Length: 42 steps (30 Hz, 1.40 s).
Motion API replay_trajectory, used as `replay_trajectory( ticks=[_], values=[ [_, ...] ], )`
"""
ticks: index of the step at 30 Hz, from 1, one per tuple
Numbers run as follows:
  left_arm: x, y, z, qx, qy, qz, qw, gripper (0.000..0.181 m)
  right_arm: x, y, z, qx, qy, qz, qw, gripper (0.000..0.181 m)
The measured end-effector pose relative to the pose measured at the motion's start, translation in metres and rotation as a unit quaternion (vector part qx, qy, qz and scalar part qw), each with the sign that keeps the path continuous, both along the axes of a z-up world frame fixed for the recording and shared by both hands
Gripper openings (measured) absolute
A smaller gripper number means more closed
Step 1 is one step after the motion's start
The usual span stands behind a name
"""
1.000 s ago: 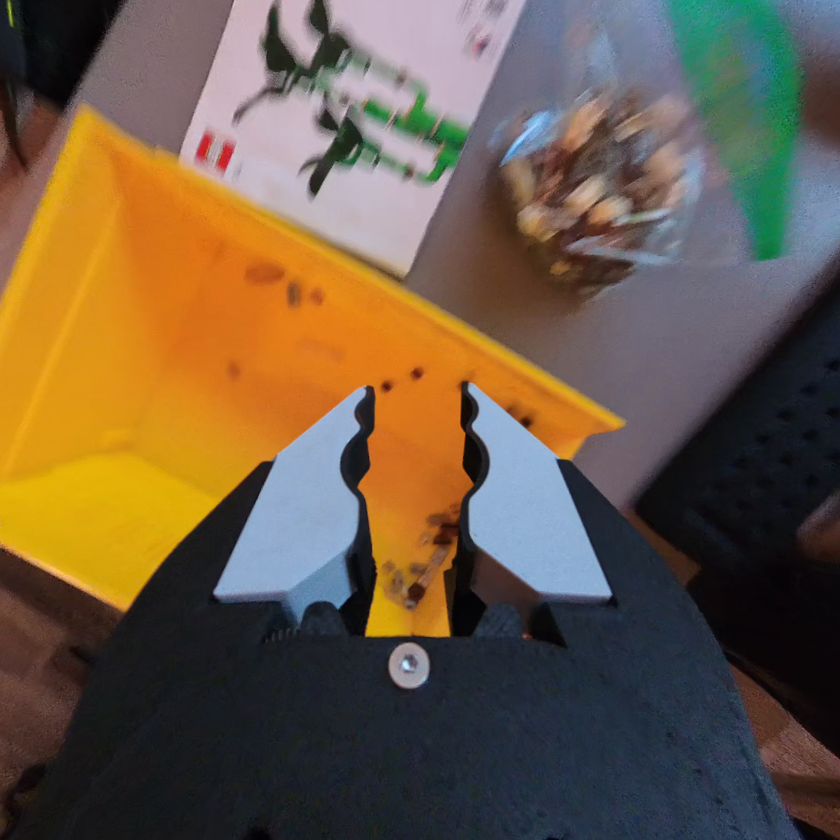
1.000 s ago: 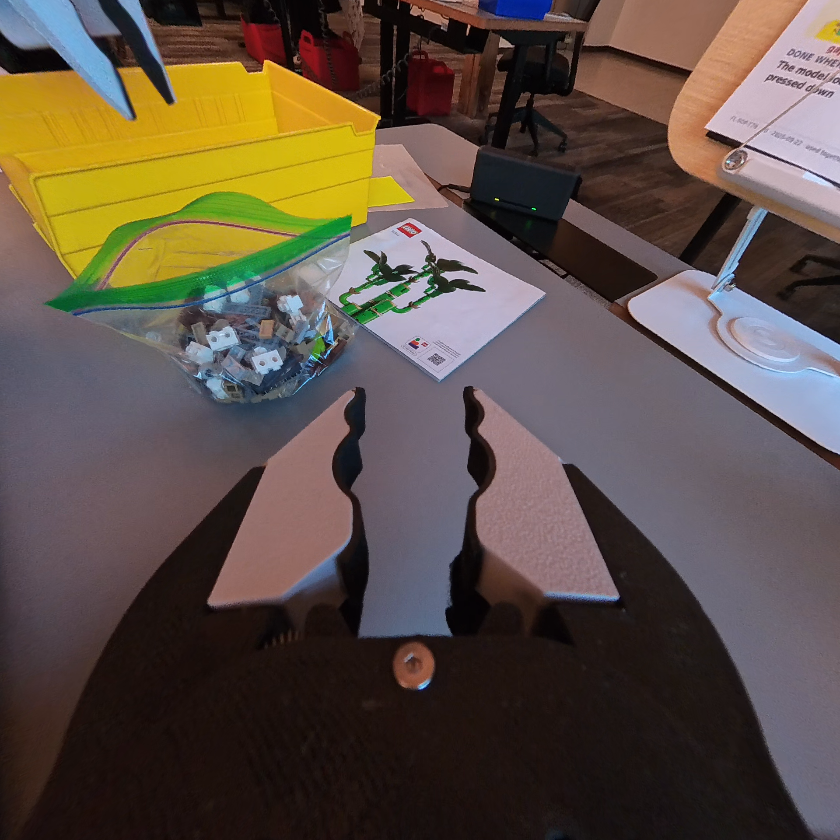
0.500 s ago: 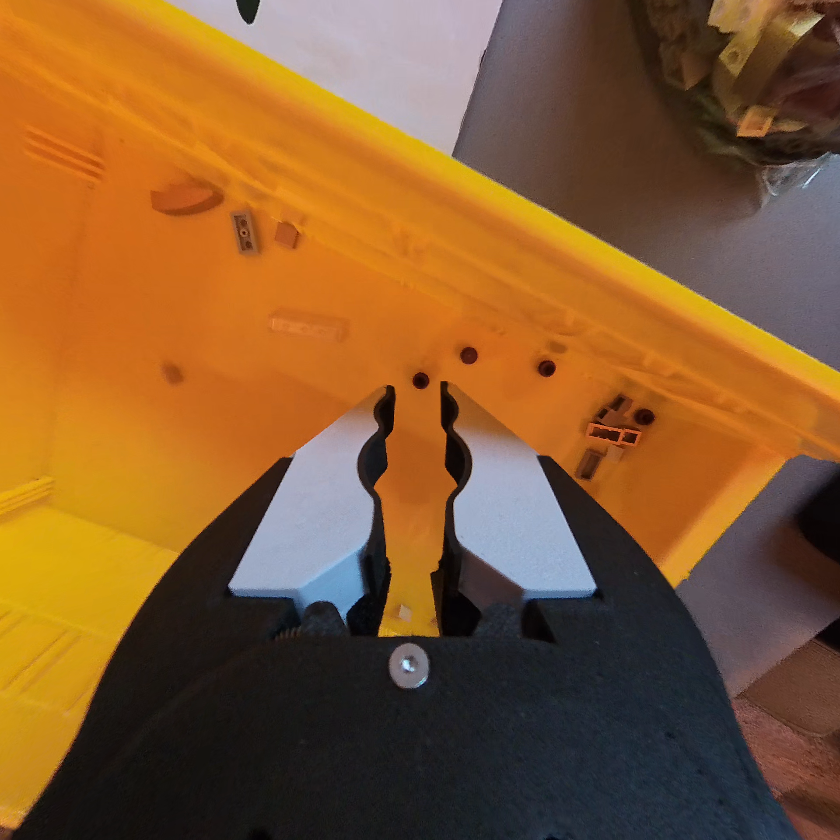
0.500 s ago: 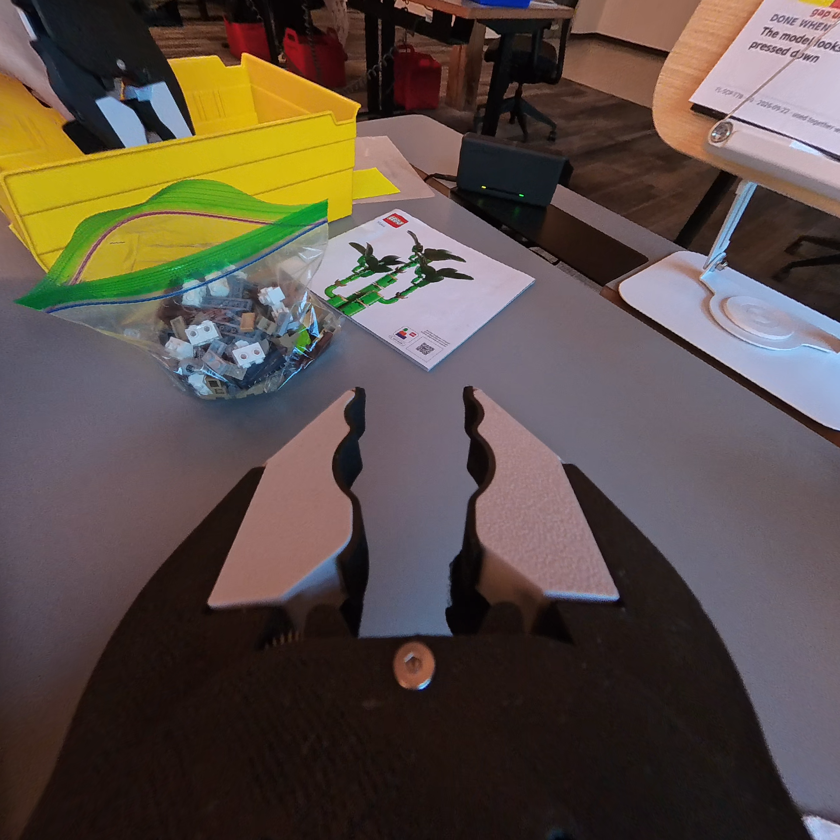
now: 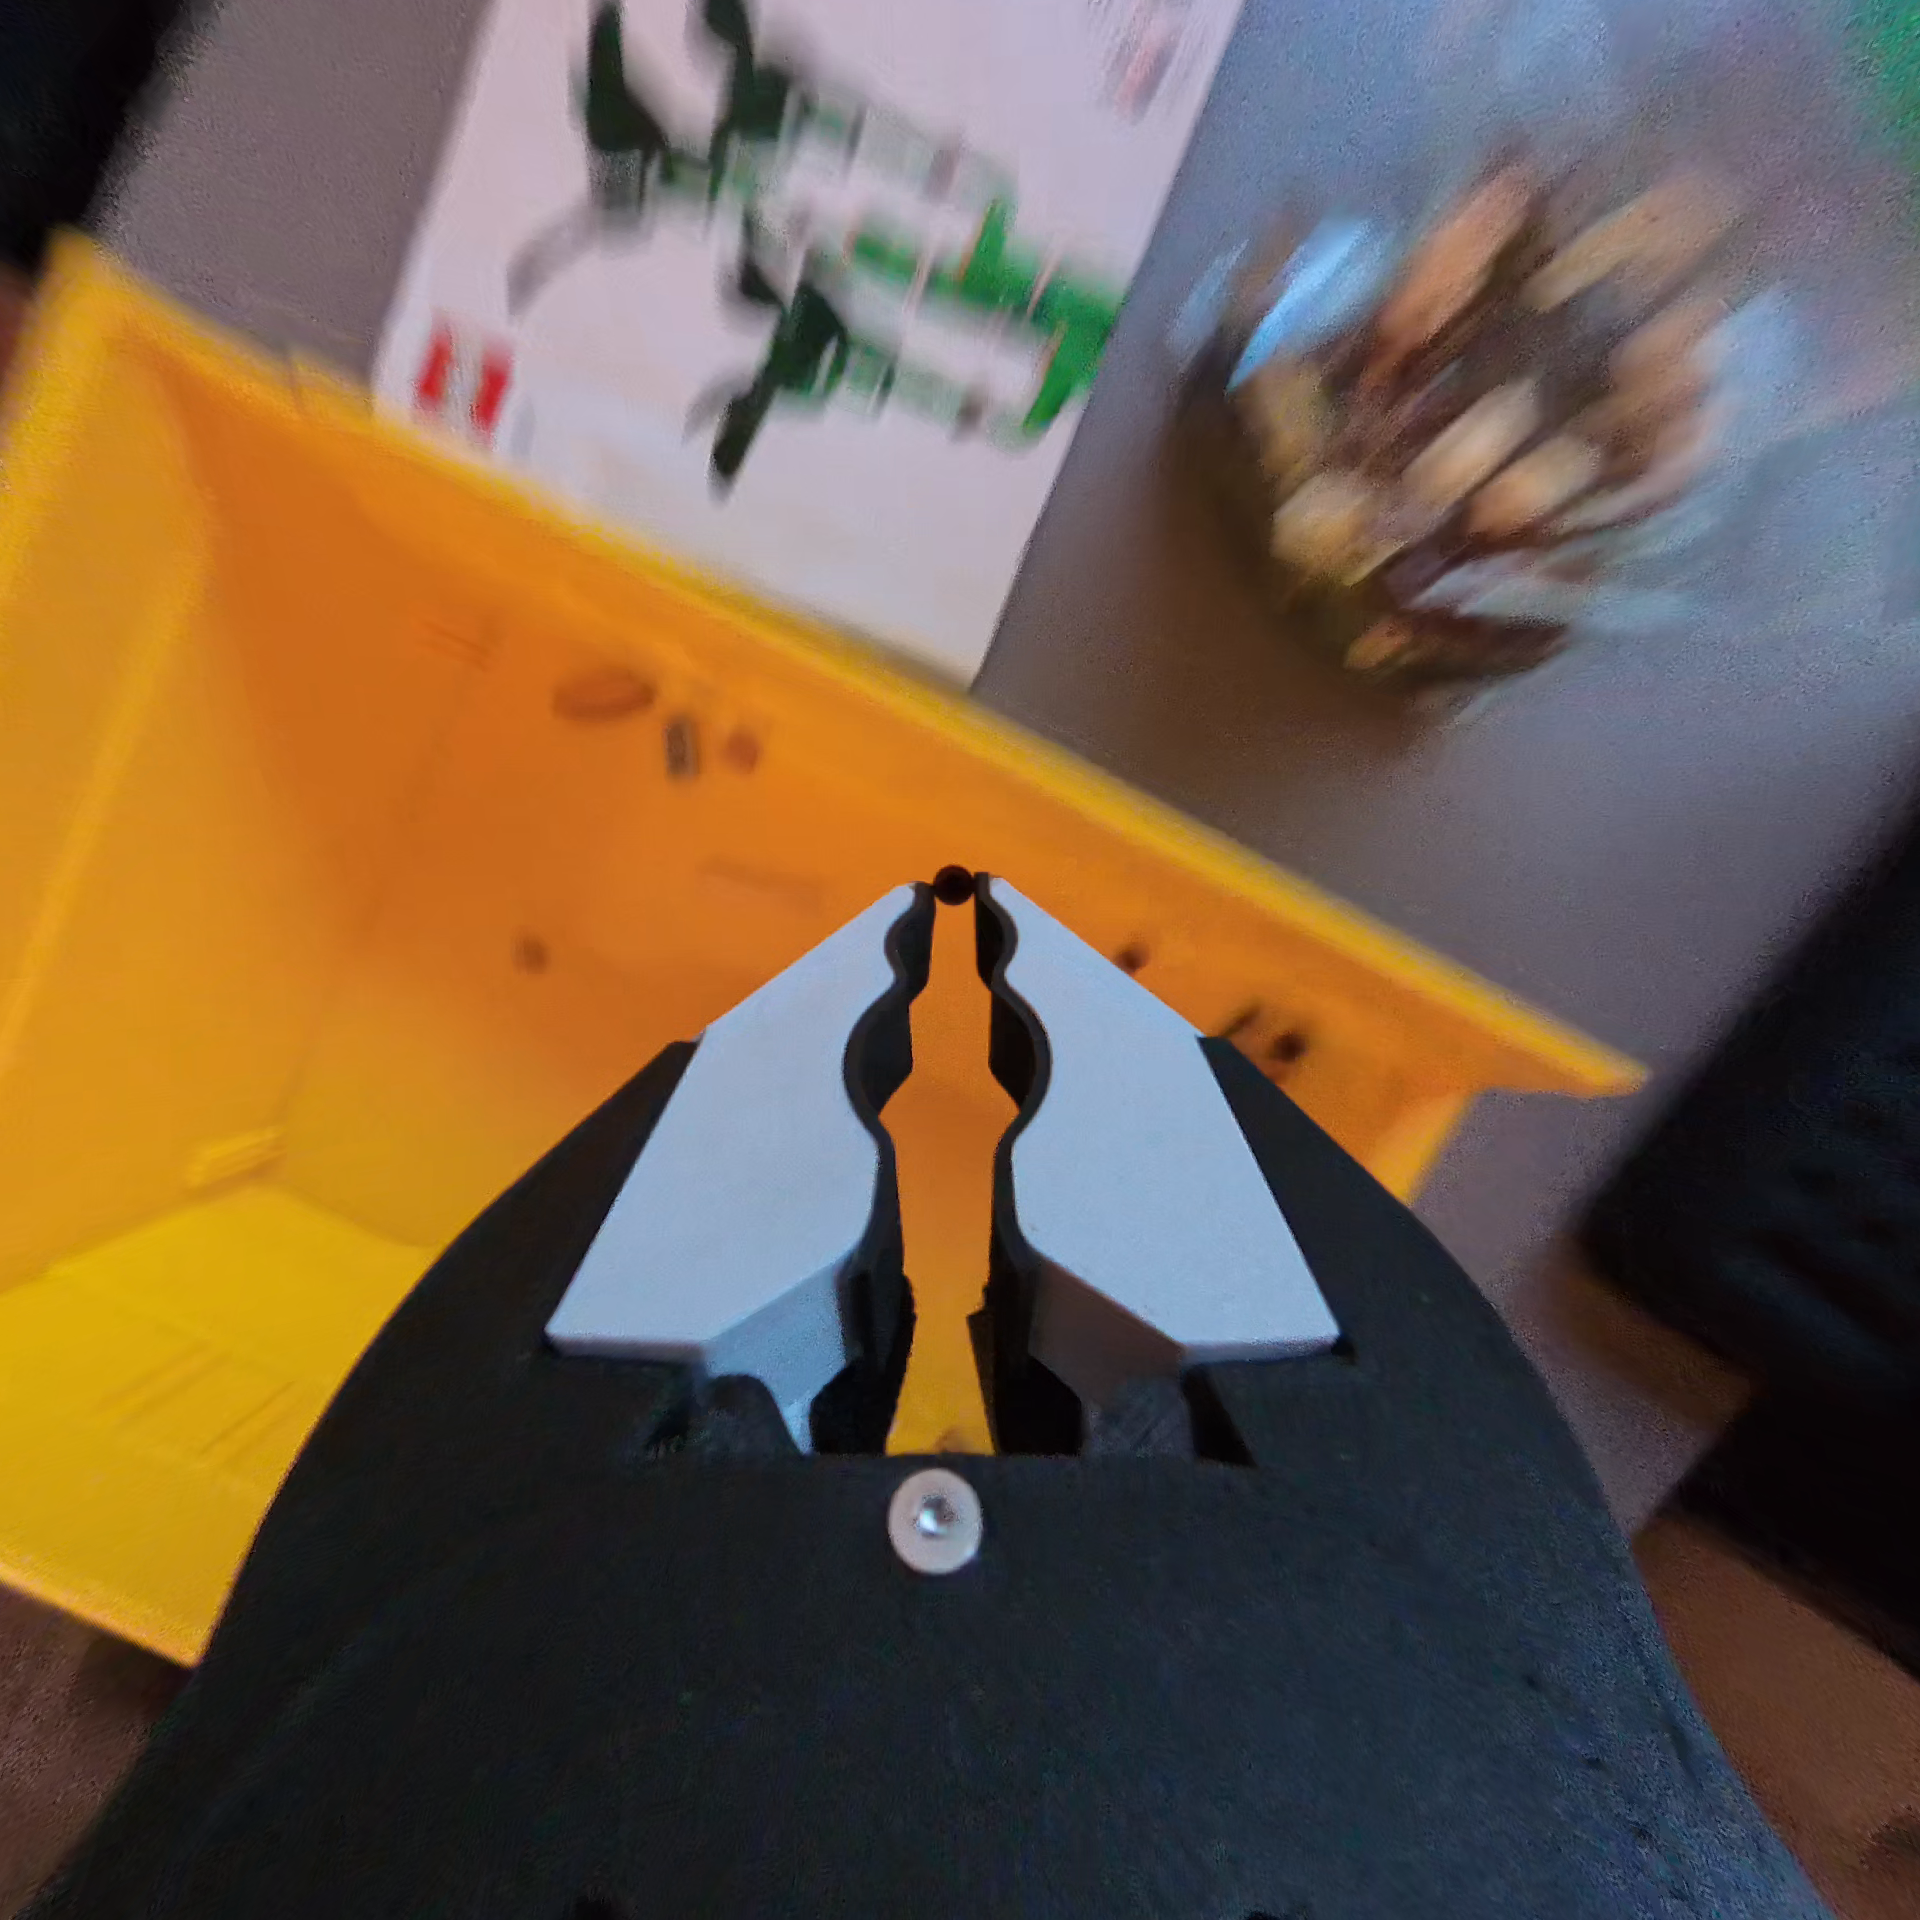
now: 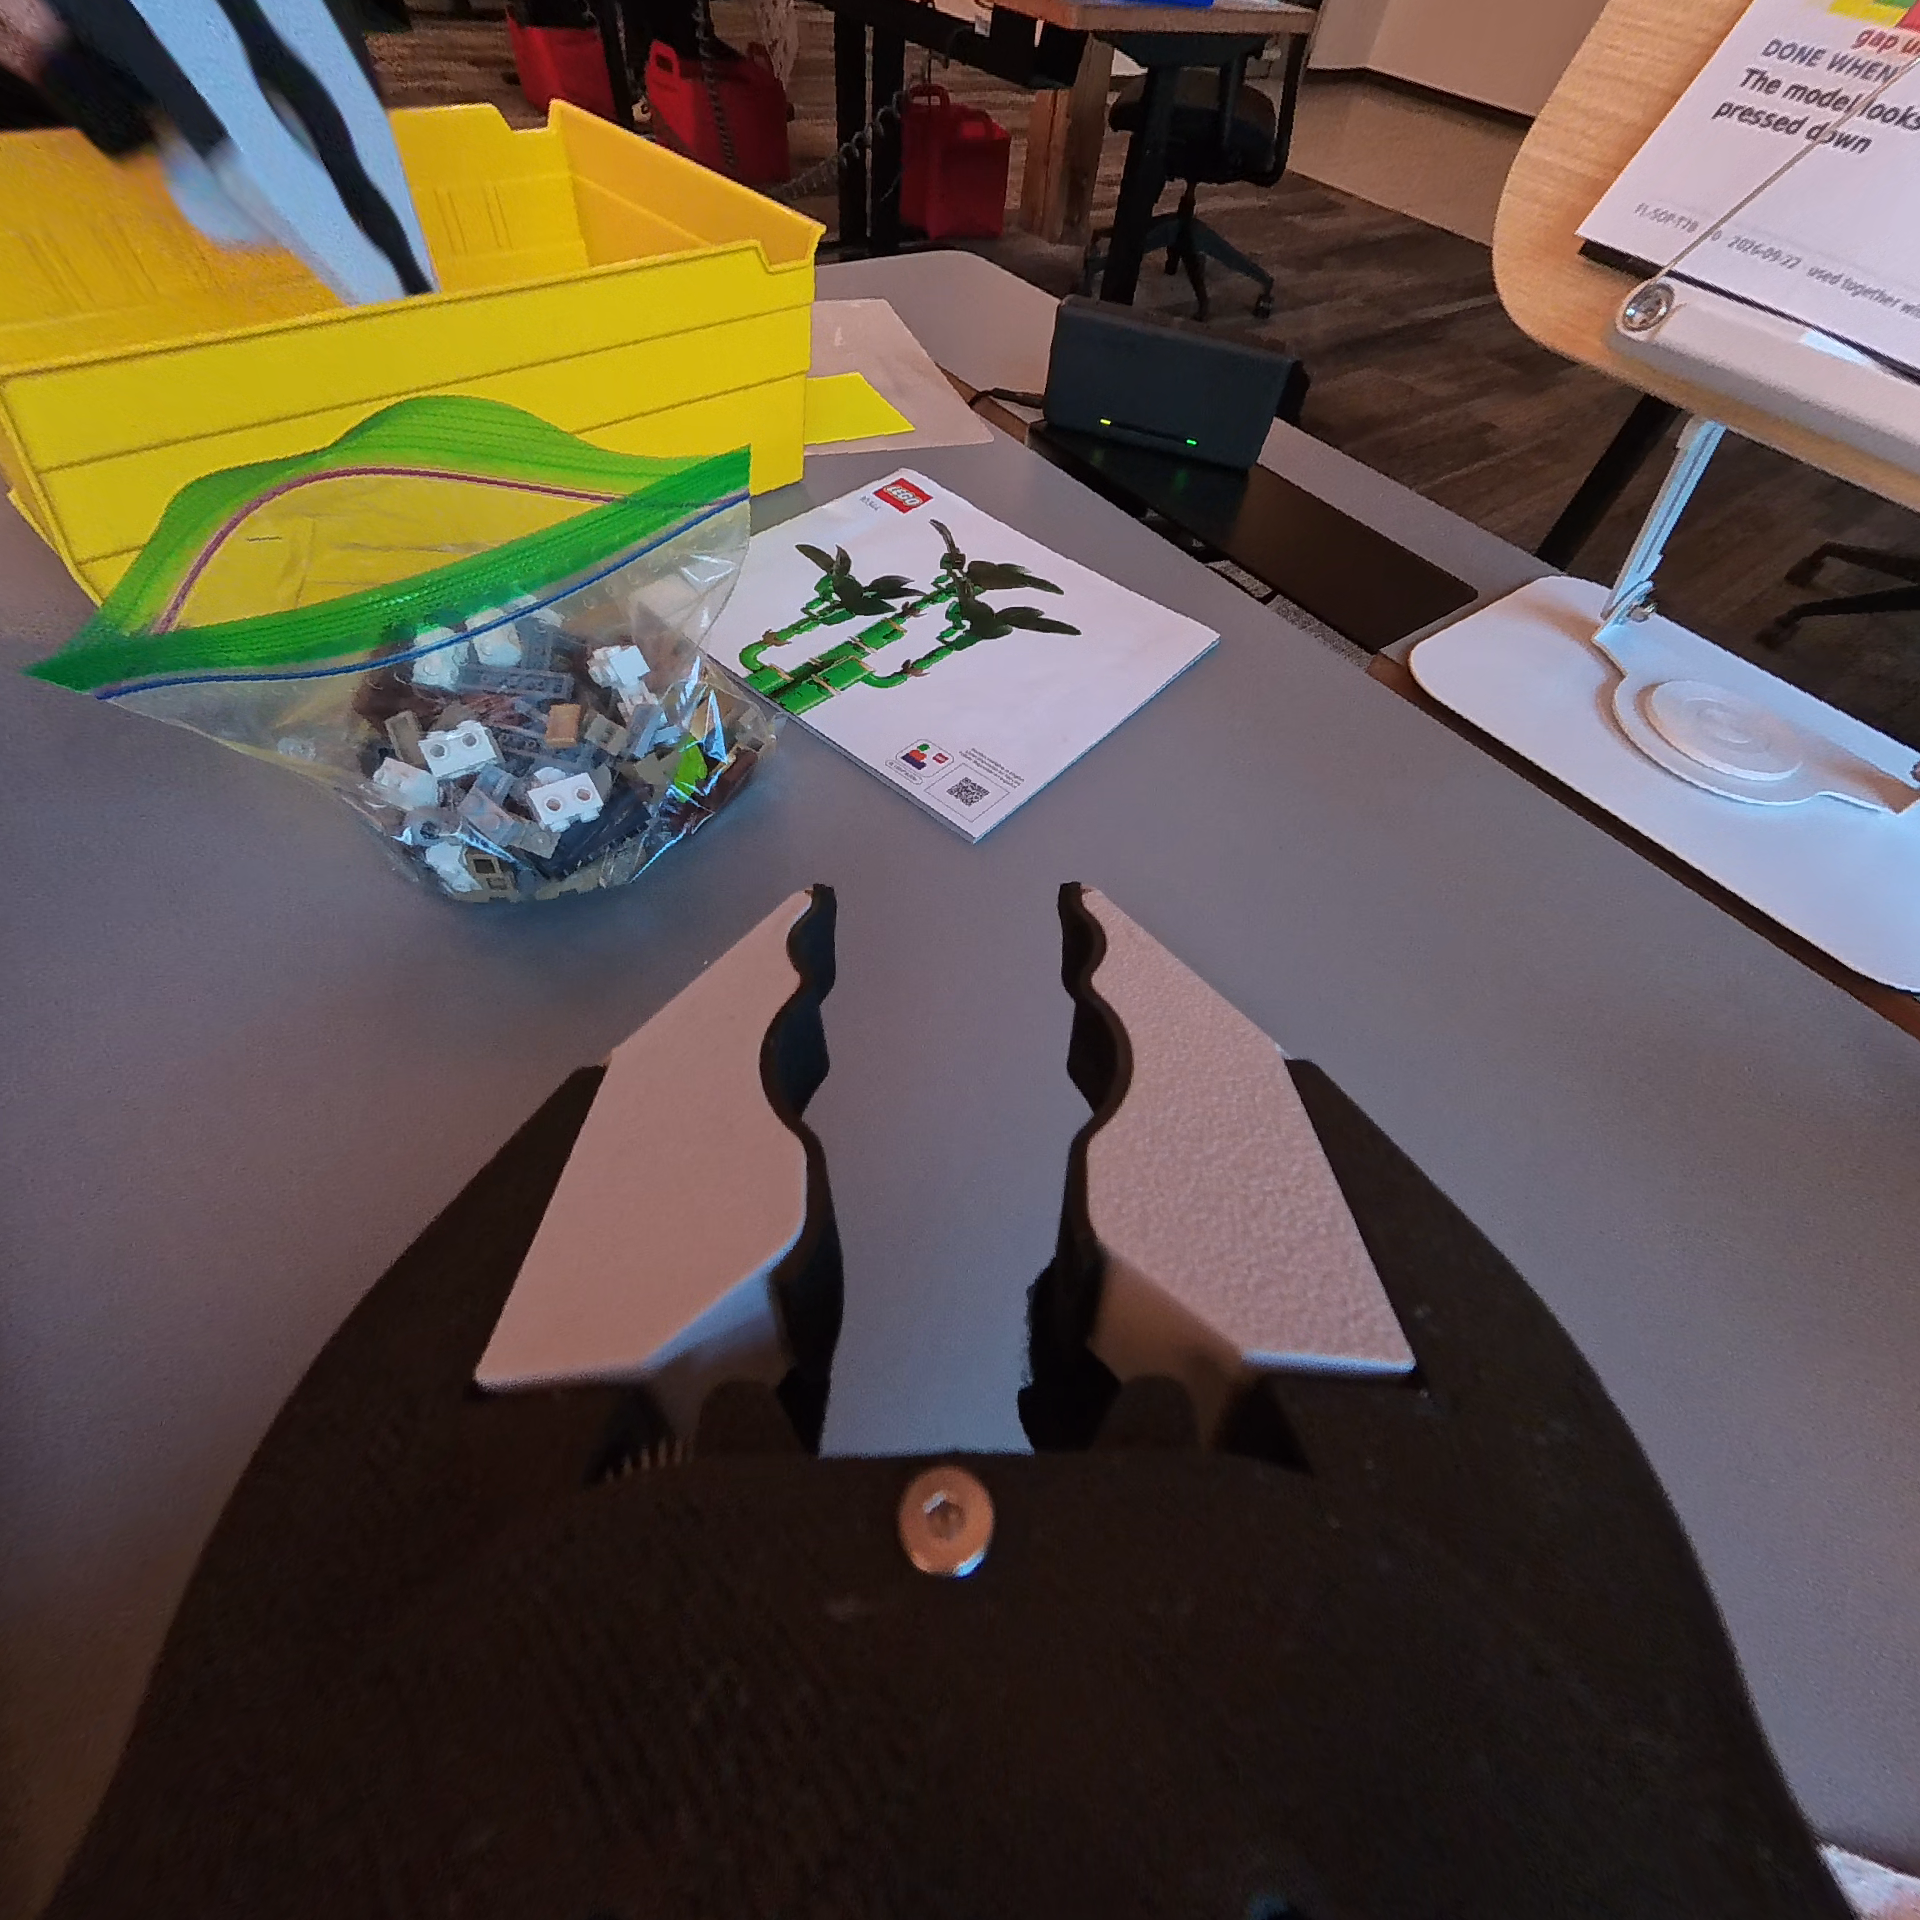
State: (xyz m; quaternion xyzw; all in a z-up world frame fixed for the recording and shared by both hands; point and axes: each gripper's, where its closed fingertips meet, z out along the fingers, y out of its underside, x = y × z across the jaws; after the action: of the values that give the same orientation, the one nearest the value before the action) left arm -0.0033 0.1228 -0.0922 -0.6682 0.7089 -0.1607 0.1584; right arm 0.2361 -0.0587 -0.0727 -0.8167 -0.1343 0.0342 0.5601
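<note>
My left gripper (image 5: 951, 896) is over the yellow bin (image 5: 312, 935), its jaws nearly together and pinching a small dark round piece (image 5: 951, 881) at the tips. A few small loose pieces (image 5: 681, 746) lie on the bin floor. The left gripper also shows blurred in the right wrist view (image 6: 270, 177), above the bin (image 6: 416, 384). My right gripper (image 6: 943, 904) is open and empty, low over the grey table (image 6: 1299, 987). Just ahead of it stand a clear zip bag of small bricks with a green seal (image 6: 499, 707) and a white instruction booklet (image 6: 956, 665).
A black box with green lights (image 6: 1164, 384) sits at the table's far edge. A white stand base (image 6: 1683, 727) and a wooden board holding a paper sheet (image 6: 1766, 156) are at the right. A yellow paper strip (image 6: 852, 405) lies beside the bin. The tips of one gripper are about 30 centimeters away from the tips of the other.
My left gripper dipped into the bin, closed on the dark round piece and has risen with it. My right gripper stayed open and barely shifted.
</note>
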Motion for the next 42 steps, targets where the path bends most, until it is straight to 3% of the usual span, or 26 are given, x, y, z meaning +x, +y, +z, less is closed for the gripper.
replay_trajectory(
  ticks=[3,6,8,14,16,20,23,25,27,31,34,36,39,42],
  values=[
    [0.038,-0.057,0.066,-0.016,-0.108,-0.061,0.992,0.006,-0.001,0.001,-0.003,-0.007,-0.002,0.001,1.0,0.043],
    [0.067,-0.127,0.09,-0.047,-0.148,-0.144,0.977,0.006,-0.001,0.001,-0.005,-0.01,-0.009,0.001,1.0,0.043],
    [0.08,-0.151,0.079,-0.052,-0.126,-0.173,0.975,0.006,0.0,0.0,-0.006,-0.01,-0.01,0.0,1.0,0.043],
    [0.101,-0.159,0.03,-0.048,-0.051,-0.189,0.98,0.007,0.003,-0.001,-0.002,-0.004,-0.006,-0.003,1.0,0.043],
    [0.104,-0.152,0.028,-0.042,-0.046,-0.174,0.983,0.028,0.003,-0.002,-0.001,-0.003,-0.008,-0.002,1.0,0.043],
    [0.102,-0.14,0.063,-0.068,-0.111,-0.148,0.98,0.024,0.001,-0.002,0.0,-0.002,-0.012,0.001,1.0,0.043],
    [0.081,-0.11,0.081,-0.051,-0.136,-0.11,0.983,0.023,0.0,-0.003,0.001,-0.002,-0.014,0.003,1.0,0.043],
    [0.056,-0.074,0.07,-0.011,-0.112,-0.073,0.991,0.022,-0.001,-0.003,0.001,-0.001,-0.015,0.003,1.0,0.043],
    [0.021,-0.032,0.036,0.03,-0.031,-0.031,0.999,0.025,-0.001,-0.002,0.003,0.002,-0.013,0.003,1.0,0.043],
    [0.02,-0.04,0.04,-0.155,-0.116,-0.017,0.981,0.014,-0.003,-0.001,0.002,0.001,-0.012,0.005,1.0,0.043],
    [0.024,-0.044,0.06,-0.233,-0.181,-0.015,0.955,0.017,-0.003,-0.001,0.001,0.0,-0.008,0.004,1.0,0.043],
    [0.024,-0.039,0.07,-0.238,-0.216,-0.004,0.947,0.022,-0.002,-0.001,0.0,-0.001,-0.005,0.002,1.0,0.043],
    [0.01,-0.018,0.05,-0.179,-0.196,0.028,0.964,0.022,-0.001,0.0,-0.001,-0.003,-0.002,0.002,1.0,0.043],
    [-0.014,0.005,0.003,-0.083,-0.104,0.056,0.99,0.024,-0.001,0.0,-0.004,-0.008,-0.006,0.002,1.0,0.043]
  ],
)
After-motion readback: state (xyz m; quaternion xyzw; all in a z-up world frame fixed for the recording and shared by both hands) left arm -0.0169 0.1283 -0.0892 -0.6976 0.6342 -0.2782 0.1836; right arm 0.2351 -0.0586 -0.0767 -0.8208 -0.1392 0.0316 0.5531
